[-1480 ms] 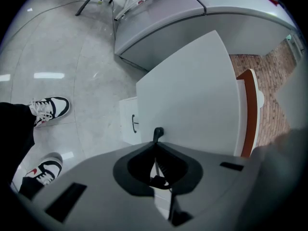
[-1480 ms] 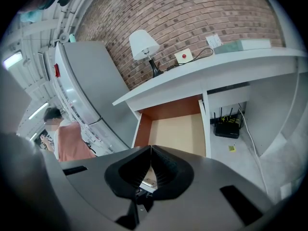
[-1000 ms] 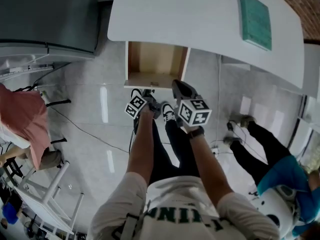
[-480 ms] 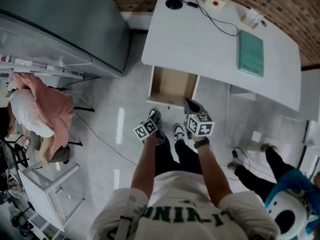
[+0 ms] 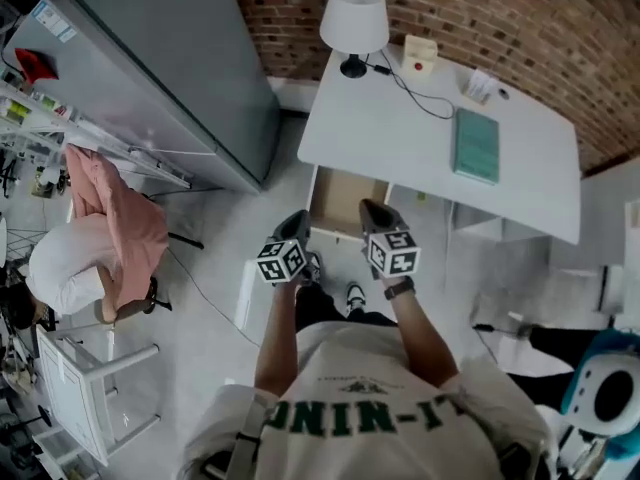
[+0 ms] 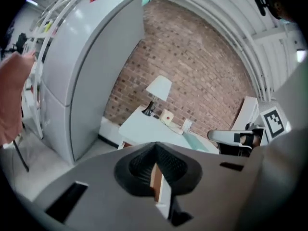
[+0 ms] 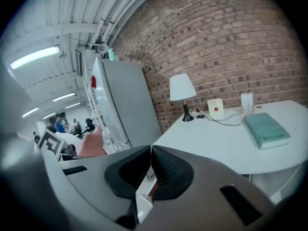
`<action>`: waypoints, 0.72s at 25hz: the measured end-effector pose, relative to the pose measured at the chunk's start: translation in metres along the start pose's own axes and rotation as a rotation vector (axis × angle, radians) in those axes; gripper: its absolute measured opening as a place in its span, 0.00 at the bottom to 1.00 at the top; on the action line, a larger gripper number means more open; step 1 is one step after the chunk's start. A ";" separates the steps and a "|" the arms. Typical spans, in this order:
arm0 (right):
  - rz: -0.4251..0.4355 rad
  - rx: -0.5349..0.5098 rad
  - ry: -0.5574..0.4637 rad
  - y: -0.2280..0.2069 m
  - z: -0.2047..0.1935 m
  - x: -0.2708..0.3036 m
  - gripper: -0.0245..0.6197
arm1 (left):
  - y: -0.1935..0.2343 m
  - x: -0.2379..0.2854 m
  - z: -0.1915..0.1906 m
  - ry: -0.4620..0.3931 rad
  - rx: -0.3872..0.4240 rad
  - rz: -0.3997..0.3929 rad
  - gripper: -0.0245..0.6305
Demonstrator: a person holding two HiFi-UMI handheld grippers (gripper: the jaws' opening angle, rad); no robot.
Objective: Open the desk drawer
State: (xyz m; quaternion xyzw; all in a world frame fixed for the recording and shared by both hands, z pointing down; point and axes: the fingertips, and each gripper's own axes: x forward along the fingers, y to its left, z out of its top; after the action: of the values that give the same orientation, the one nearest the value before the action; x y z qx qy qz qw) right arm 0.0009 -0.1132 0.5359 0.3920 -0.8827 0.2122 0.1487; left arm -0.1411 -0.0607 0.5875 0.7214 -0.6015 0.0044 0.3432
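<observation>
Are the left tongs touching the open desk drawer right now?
Apart. The left gripper view shows the left tongs, just closed on nothing, held in the air with the drawer well beyond them.

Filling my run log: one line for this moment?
desk drawer: open | left gripper: just closed, empty | right gripper: shut, empty
</observation>
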 end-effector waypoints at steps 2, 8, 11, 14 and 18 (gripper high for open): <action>0.009 -0.041 -0.056 0.007 0.027 -0.009 0.05 | -0.014 -0.012 0.037 -0.060 0.077 -0.003 0.04; 0.005 -0.101 -0.189 0.026 0.090 -0.033 0.05 | -0.047 -0.056 0.125 -0.220 0.254 0.010 0.04; -0.008 -0.122 -0.230 0.033 0.112 -0.041 0.05 | -0.061 -0.073 0.155 -0.276 0.328 0.017 0.04; -0.021 -0.160 -0.245 0.038 0.125 -0.042 0.05 | -0.069 -0.081 0.176 -0.310 0.370 0.012 0.04; -0.023 -0.185 -0.264 0.042 0.136 -0.041 0.05 | -0.077 -0.083 0.190 -0.320 0.437 0.009 0.04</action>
State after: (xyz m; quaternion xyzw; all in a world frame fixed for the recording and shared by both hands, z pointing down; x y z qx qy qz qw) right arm -0.0176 -0.1295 0.3896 0.4113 -0.9058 0.0748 0.0693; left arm -0.1748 -0.0812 0.3697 0.7673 -0.6359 0.0215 0.0801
